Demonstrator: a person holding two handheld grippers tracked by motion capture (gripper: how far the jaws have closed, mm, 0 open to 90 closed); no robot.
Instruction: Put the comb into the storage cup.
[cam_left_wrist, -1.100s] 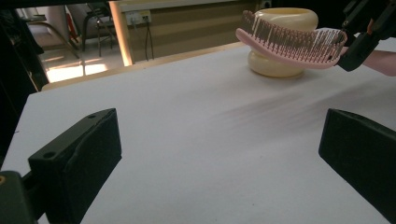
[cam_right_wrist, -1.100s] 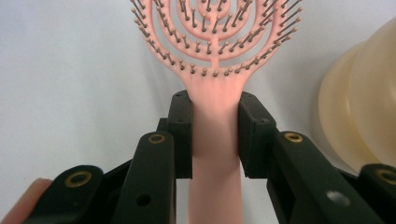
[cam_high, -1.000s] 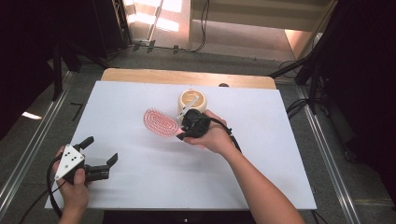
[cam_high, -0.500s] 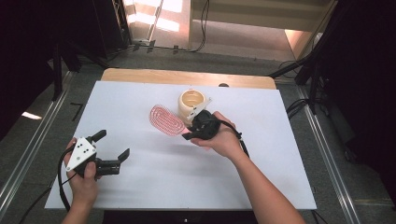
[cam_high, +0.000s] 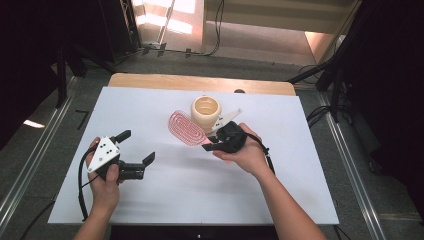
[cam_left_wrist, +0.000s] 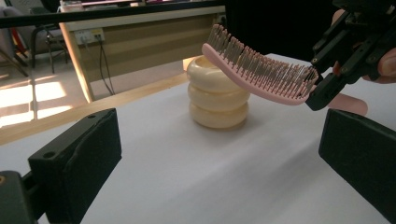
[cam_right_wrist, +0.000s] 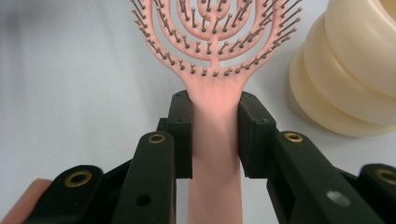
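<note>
Right claw (cam_right_wrist: 215, 135) clenched on the brush (cam_right_wrist: 215, 56) handle, pads on both sides of the neck. Brush's long axis runs straight out from the claw, head away from it, bristles up, held above the desk (cam_high: 300, 200) and not touching it. Cup (cam_high: 205, 111), cream and ribbed, sits just beside the brush head, off to one side of the claw; head tip near the cup rim, apart from it as far as I can tell. Left claw (cam_high: 137, 152) released, nothing between its jaws, well apart on the far side of the brush from the right claw, pointing toward the cup. Right hand is nearer the cup. Likely next: brush into cup, so it needs tipping upright. Count: one brush, one cup, two claws.
</note>
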